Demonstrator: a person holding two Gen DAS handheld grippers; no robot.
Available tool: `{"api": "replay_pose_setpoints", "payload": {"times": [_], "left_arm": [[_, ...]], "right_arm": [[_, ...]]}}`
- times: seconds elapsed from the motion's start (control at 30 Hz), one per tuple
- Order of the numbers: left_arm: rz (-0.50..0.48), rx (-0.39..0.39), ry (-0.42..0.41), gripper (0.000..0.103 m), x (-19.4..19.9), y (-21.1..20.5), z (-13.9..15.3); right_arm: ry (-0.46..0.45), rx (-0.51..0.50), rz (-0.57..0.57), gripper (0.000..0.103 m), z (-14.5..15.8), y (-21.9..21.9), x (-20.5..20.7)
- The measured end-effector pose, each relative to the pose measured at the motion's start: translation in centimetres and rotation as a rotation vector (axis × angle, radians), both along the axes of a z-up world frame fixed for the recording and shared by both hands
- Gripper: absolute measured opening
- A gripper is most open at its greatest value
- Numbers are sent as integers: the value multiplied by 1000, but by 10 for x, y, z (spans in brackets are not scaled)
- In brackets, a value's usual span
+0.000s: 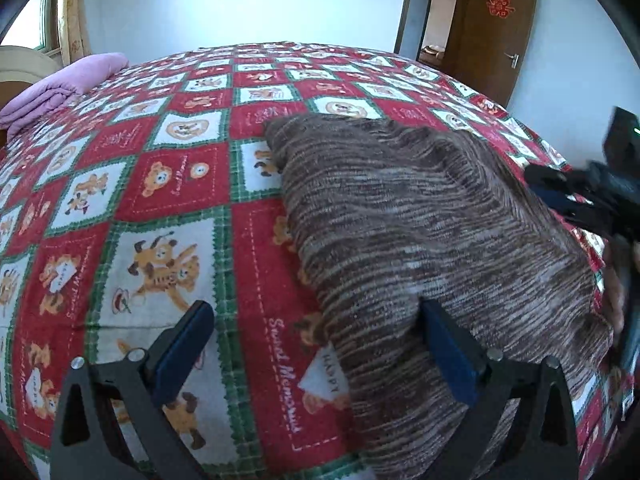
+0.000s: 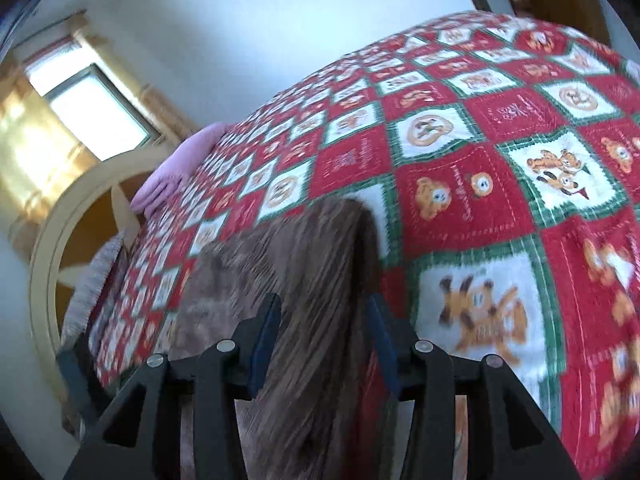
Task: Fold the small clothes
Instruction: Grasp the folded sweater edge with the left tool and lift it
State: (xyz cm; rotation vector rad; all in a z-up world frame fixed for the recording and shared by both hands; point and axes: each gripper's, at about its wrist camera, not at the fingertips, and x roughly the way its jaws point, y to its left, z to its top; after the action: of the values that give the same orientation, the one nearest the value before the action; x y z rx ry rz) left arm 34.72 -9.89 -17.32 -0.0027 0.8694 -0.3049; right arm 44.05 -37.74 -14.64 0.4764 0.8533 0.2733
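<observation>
On the bed, I work a brown striped knit garment (image 1: 420, 220) that lies on the red, white and green teddy-bear bedspread (image 1: 160, 184), a pink folded blanket (image 1: 60, 88) resting at the far corner near the window. My left gripper (image 1: 316, 344) hangs over the garment's near edge with its jaws wide; one blue pad sits above the bare bedspread, the other above the knit, and neither presses on anything. My right gripper (image 2: 324, 340) is tilted hard and blurred in its own camera, its jaws at a middling gap with a band of the brown fabric running up between the pads; I cannot tell whether the pads pinch it or only straddle it. From the left camera that right gripper shows at the garment's far side, dark and smeared. By my reading the garment already lies doubled into a thick, roughly rectangular slab with a rounded fold along one side, so at least one fold looks done; squaring it and perhaps one more fold remain.
</observation>
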Motion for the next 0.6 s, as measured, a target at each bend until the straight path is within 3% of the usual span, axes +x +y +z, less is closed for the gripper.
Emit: {"api": "replay_pose_setpoints", "payload": {"times": [0.2,0.47,0.6], "left_arm": [[-3,-16,3,103,2,-1,-1],[-12,-34,3,103,2,1,-1],[-68,-74,-10,103,-3,0,2]], "right_arm": [[61,50,23,47,-19,-2,24],[62,83,36,47,-28,1,36],[53,128,44,47,-32,-3,35]]}}
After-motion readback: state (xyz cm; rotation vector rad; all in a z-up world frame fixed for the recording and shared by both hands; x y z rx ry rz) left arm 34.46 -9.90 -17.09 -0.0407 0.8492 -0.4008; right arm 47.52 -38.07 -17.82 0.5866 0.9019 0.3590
